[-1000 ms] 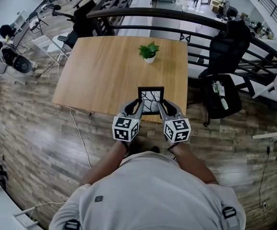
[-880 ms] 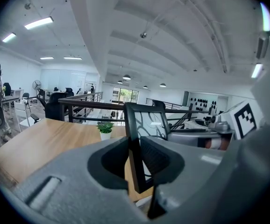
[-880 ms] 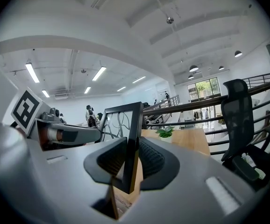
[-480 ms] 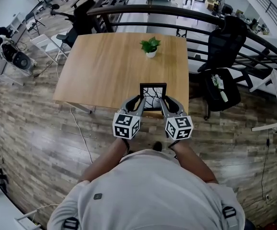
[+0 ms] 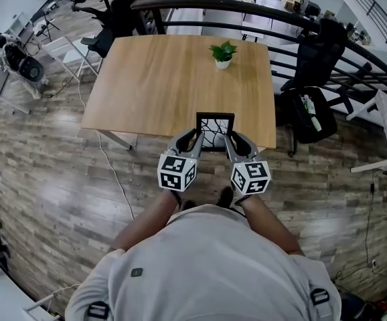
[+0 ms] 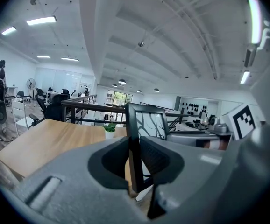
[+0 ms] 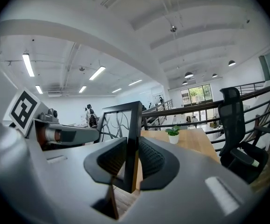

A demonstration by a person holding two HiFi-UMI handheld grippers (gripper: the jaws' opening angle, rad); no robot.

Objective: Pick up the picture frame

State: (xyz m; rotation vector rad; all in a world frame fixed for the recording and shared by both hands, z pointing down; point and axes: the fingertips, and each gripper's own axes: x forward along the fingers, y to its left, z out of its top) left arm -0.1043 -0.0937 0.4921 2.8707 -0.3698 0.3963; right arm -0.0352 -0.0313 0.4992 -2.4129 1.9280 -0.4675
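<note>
While upright, picture frame (image 5: 215,131) between fingers (image 6: 161,158); left gripper (image 5: 194,140) pinches left edge; right gripper (image 5: 231,140), right edge.

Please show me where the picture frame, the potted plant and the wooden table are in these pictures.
picture frame (image 5: 215,131): head view, on the patterned panel in its middle.
potted plant (image 5: 223,49): head view, on its green leaves.
wooden table (image 5: 160,79): head view, on the bare top.

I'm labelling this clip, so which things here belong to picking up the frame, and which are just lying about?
Part of the job: picture frame; left gripper, jaws just closing tighter on one side; right gripper, clamped on the other side.
Just lying about: table, potted plant, office chair, railing.
</note>
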